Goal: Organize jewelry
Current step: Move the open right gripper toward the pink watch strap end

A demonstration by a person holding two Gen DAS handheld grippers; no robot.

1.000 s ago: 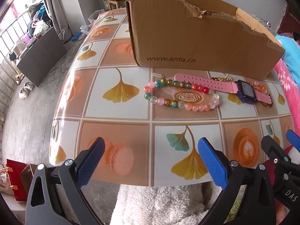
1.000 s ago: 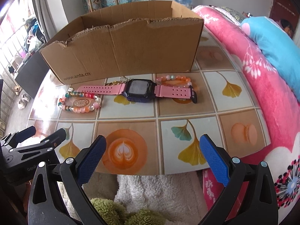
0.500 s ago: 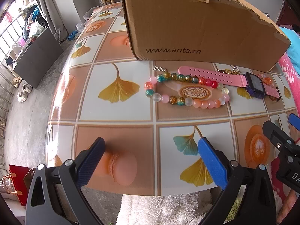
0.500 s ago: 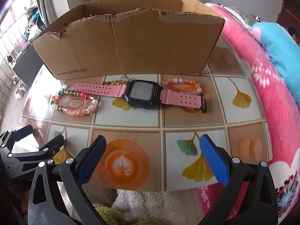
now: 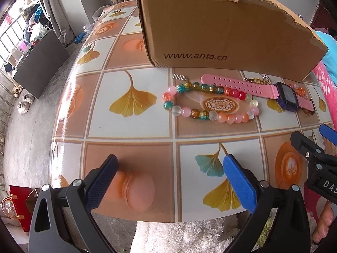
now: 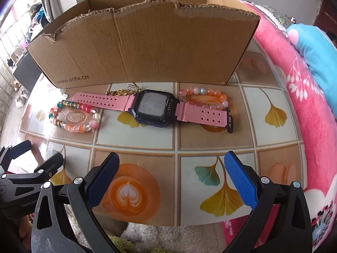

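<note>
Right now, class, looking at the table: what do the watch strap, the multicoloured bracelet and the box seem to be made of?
Watch strap: likely silicone or soft plastic, matte pink, with punched holes.
Multicoloured bracelet: glass or acrylic beads, some glossy and crackled, some frosted and translucent; which one cannot be told.
Box: corrugated cardboard, plain brown, with a torn, ragged top edge.

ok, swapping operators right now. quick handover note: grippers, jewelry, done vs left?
Left gripper: open, empty, over the table's near edge.
Right gripper: open, empty, also at the near edge.
All items lie on the table in front of the cardboard box: multicolour bead bracelet at left, pink-strap watch in the middle, gold chain behind its strap, orange-pink bead bracelet partly under its right strap.
Done: nothing picked up.
Left: all four pieces.
</note>
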